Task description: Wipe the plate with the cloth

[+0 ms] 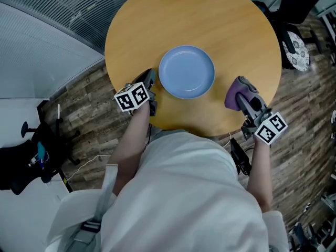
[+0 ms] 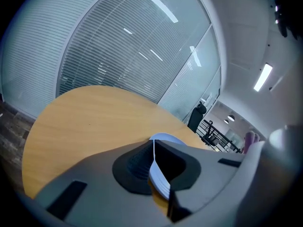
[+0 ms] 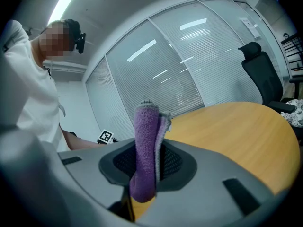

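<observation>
Left claw (image 1: 153, 85) clenched on the rim of the blue plate (image 1: 186, 71), toward the desk's (image 1: 210, 14) near edge. Right claw (image 1: 242, 88) clenched on the purple cloth (image 1: 232, 94), over the desk's near right edge. Thin pinch on a smooth rim: likely to slip or tip under a hard wipe. Chair (image 1: 295, 49) off the desk's right side, nothing between cloth and plate.

A round table (image 1: 210, 14) with a smooth light-wood top stands on a floor (image 1: 86, 106) of dark, mottled planks. A pale blue plate (image 1: 186, 71) sits on the top, right way up, in the half nearer the person, its near rim close to the table's edge. Whether it lies quite flat cannot be told
</observation>
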A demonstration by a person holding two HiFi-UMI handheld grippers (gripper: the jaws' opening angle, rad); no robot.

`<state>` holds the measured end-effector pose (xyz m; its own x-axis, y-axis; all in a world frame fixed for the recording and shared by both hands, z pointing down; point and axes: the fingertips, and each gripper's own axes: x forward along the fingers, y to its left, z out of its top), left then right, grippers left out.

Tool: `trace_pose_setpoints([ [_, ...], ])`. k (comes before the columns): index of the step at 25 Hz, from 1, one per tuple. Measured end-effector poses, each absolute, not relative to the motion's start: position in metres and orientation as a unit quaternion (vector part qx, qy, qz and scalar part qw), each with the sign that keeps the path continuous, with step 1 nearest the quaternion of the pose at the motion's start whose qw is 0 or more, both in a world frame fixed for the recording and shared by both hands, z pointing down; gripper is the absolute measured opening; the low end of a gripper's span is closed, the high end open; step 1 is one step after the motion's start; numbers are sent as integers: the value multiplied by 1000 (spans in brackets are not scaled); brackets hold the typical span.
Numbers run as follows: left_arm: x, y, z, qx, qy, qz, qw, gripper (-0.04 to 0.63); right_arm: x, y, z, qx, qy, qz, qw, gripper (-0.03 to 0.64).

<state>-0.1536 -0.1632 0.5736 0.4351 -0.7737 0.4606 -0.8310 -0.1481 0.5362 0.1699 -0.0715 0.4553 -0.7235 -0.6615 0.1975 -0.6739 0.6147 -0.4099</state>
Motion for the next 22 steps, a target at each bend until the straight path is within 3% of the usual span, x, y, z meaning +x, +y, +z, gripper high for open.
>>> trace_pose_setpoints([
  [10, -154, -164, 547, 785, -518, -23, 340, 12, 175, -73, 450, 382, -897, 221, 10, 94],
  [22, -137, -159, 483, 854, -470, -46, 217, 12, 186, -77, 408, 420, -893, 165, -8, 94],
])
